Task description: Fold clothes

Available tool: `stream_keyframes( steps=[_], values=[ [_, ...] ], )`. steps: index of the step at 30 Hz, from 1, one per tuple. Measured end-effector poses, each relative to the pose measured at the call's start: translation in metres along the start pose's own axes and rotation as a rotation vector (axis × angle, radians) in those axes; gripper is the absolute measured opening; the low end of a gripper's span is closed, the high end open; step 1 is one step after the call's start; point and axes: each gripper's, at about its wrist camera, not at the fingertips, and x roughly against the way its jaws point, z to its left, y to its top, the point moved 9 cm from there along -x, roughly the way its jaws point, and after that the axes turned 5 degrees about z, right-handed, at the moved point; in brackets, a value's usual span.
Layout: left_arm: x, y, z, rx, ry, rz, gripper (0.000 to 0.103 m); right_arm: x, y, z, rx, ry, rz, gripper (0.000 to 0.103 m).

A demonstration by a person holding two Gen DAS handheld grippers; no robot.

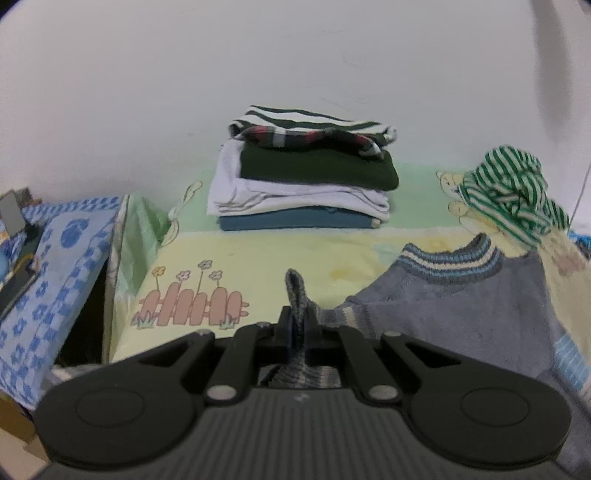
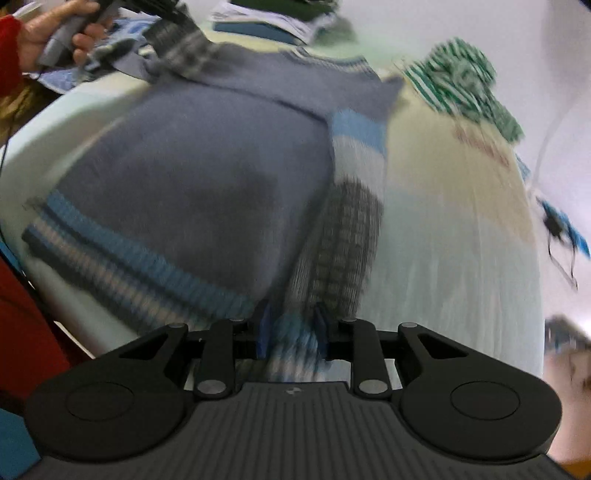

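Left hand-held gripper (image 1: 298, 325): jaws clenched on a grey ribbed cuff (image 1: 295, 291) of the grey-blue sweater (image 1: 458, 306), with a loop of the knit standing upright above the pads and more striped fabric bunched behind them; in the right wrist view a person's hand (image 2: 55, 33) with a red sleeve grips that tool's handle at the upper left, and a striped sleeve (image 2: 184, 48) trails from it onto the garment. Right hand-held gripper (image 2: 291, 332): jaws part-way apart with a bundle of blue, white and grey striped knit (image 2: 295, 339) between them, the pads pressing it on both sides – this is the sweater's other sleeve (image 2: 354, 192), which runs away from the jaws along the garment's right edge; the view is smeared by motion blur. Sweater position: spread flat on the bed sheet (image 1: 258, 251), which is pale yellow and green with a cartoon fence print (image 1: 192, 306); striped collar (image 1: 450, 258) toward the wall, striped hem (image 2: 122, 258) toward the near edge. Stack of folded clothes (image 1: 303, 177) – striped, dark green, white and blue layers – sits against the wall, well apart from the sweater; a crumpled green-and-white striped garment (image 1: 513, 192) lies near the collar, to its right.
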Motion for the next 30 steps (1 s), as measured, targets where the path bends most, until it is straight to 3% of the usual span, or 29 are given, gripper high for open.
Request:
stream_keyframes(
  steps=[5,13,19,24,30],
  values=[
    [-0.003,0.003,-0.002,-0.024,-0.017,0.01,0.001,0.001,0.0,-0.008,-0.103,-0.039,-0.03,0.009],
    [0.012,0.032,0.01,-0.031,-0.025,-0.047,0.001,0.032,0.018,0.001,-0.157,0.055,-0.116,0.008],
    [0.003,0.034,0.014,-0.055,-0.004,-0.039,0.001,0.008,0.007,0.021,-0.125,0.058,-0.065,0.009],
    [0.004,0.031,0.022,-0.041,-0.001,-0.039,0.001,0.023,0.009,0.011,-0.191,0.101,-0.092,0.008],
    [0.004,0.03,0.028,-0.042,0.021,-0.046,0.002,0.002,-0.005,0.024,-0.085,0.09,-0.042,0.011]
  ],
)
